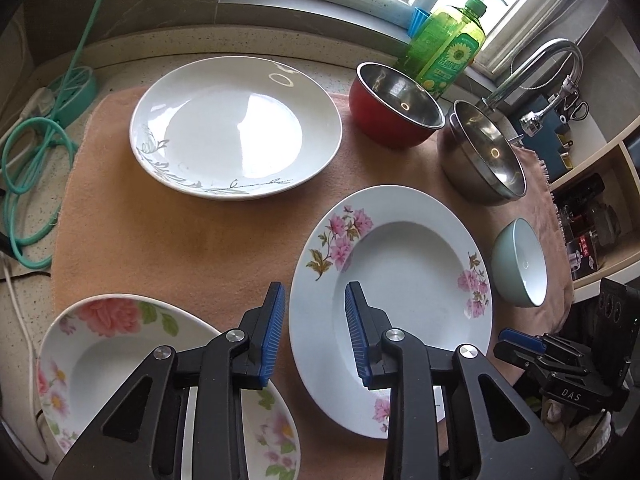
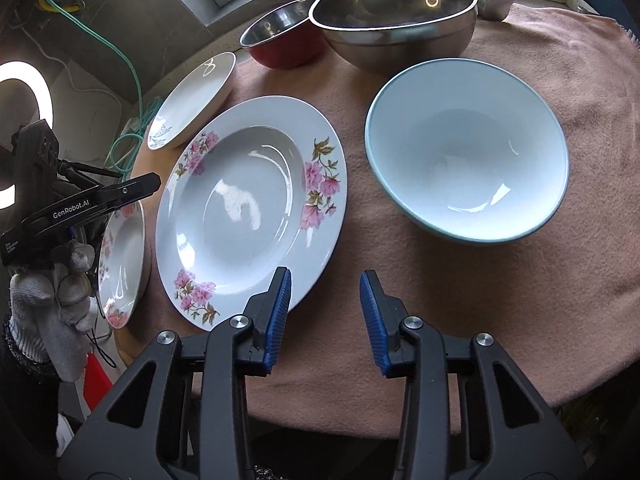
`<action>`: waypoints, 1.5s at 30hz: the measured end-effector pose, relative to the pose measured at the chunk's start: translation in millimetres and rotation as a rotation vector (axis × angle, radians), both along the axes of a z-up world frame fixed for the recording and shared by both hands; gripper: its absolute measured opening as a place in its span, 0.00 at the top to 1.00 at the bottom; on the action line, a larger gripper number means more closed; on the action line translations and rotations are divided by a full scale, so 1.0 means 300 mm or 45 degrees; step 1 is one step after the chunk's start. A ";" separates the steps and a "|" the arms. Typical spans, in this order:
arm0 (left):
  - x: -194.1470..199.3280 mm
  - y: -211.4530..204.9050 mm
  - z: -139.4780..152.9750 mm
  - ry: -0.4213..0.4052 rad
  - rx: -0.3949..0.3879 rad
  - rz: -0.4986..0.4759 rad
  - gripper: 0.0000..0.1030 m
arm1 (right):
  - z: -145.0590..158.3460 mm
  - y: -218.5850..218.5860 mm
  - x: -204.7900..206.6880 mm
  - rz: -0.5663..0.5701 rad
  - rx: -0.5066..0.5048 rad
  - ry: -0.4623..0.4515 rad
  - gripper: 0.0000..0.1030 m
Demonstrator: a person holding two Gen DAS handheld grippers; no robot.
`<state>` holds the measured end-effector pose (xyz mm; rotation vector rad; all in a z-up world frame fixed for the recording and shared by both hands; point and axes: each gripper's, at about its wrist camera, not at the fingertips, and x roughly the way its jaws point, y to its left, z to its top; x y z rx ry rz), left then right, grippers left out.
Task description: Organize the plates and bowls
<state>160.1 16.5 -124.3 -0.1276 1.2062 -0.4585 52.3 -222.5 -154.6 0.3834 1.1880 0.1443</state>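
Three plates lie apart on a peach cloth [image 1: 168, 240]: a leaf-pattern white plate [image 1: 236, 132] at the back, a pink-flower deep plate [image 1: 396, 248] at the middle right, and a rose-pattern plate [image 1: 104, 352] at the near left. A red bowl [image 1: 394, 106], a steel bowl [image 1: 486, 152] and a pale green bowl [image 1: 520, 262] stand to the right. My left gripper [image 1: 316, 304] is open and empty over the pink-flower plate's left rim. My right gripper [image 2: 326, 296] is open and empty, just short of the pink-flower plate [image 2: 248, 208] and the pale green bowl [image 2: 468, 152].
A green soap bottle [image 1: 448, 40] and a tap [image 1: 536, 68] stand behind the bowls. Teal cable [image 1: 28, 160] coils on the counter at the left. Shelves [image 1: 600, 200] are at the right. The cloth's front edge [image 2: 400, 420] is near my right gripper.
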 end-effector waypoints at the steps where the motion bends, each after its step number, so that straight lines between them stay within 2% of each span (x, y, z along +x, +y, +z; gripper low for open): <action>1: 0.005 0.003 -0.005 0.011 -0.010 -0.001 0.72 | -0.006 0.004 0.005 0.002 -0.006 0.006 0.63; 11: 0.043 -0.004 -0.038 0.062 -0.020 -0.036 0.75 | -0.041 0.011 0.046 -0.001 -0.003 0.036 0.63; 16: 0.055 -0.013 -0.054 0.083 -0.021 -0.051 0.76 | -0.047 0.016 0.064 0.000 0.007 0.040 0.67; 22: 0.064 -0.002 -0.070 0.113 -0.042 -0.052 0.81 | -0.054 0.025 0.078 0.006 0.035 0.049 0.69; 32: 0.067 -0.010 -0.067 0.105 -0.022 -0.073 0.81 | -0.066 0.022 0.092 0.006 0.093 0.058 0.73; 45: 0.052 -0.030 -0.064 0.091 0.023 -0.080 0.81 | -0.056 0.033 0.097 0.038 0.047 0.070 0.73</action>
